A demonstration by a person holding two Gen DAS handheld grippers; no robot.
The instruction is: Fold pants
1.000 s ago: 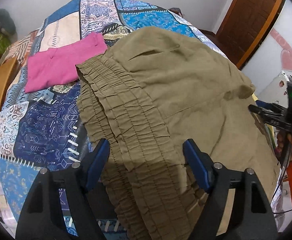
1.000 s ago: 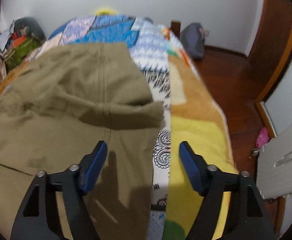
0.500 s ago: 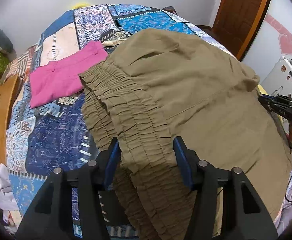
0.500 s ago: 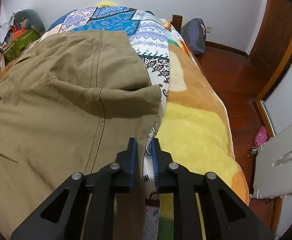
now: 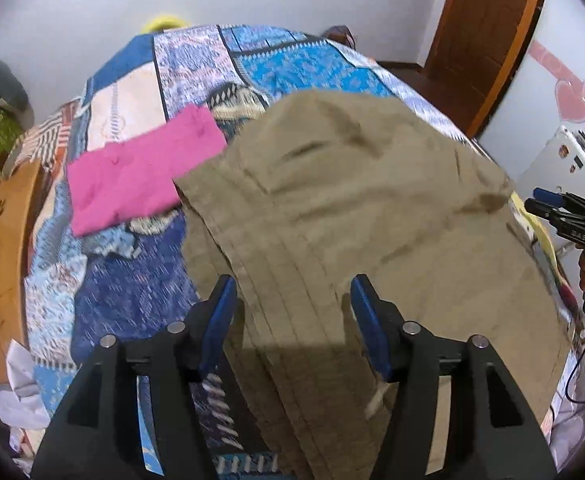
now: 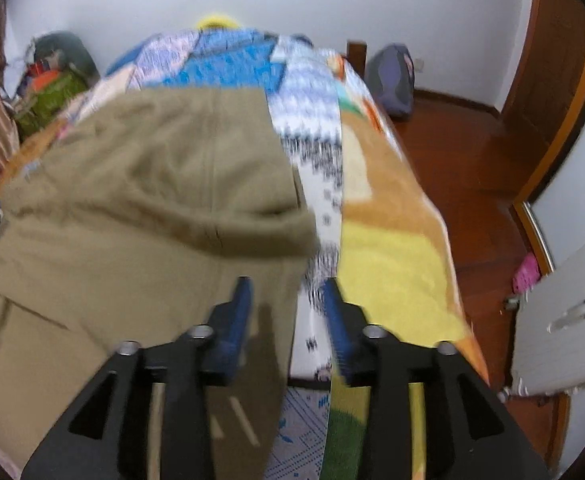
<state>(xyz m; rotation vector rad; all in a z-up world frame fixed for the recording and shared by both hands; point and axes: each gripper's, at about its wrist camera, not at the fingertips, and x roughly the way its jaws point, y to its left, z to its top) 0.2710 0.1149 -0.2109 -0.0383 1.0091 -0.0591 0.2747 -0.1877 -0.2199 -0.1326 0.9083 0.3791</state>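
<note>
Pants (image 5: 356,208) lie in a wide brown heap on the bed (image 5: 140,280), with the stretchy waist on the left side, and a pink cloth (image 5: 140,176) sits just beside that waist, farther up the quilt. Over the waist hangs the left gripper (image 5: 292,312), and its jaws are opening, with the waist cloth seen between them but not pinched, so this gripper holds nothing. A good next move, I think, is to come down on the edge of the waist, get both layers inside, and squeeze only when the cloth sits deep between the blue pads (image 5: 220,312). Take care not to grab the quilt too. Going right, the pants have a soft bump in the middle where one part is laid over another. At the right side the right gripper (image 6: 288,308) hangs over the edge of the pants, where brown cloth meets the white and yellow blanket (image 6: 392,256). Its jaws are opening too, and it holds nothing. It should move a bit onto the brown cloth before it shuts. Then both hands should lift together and carry the cloth over evenly, so the fold comes out flat and straight
</note>
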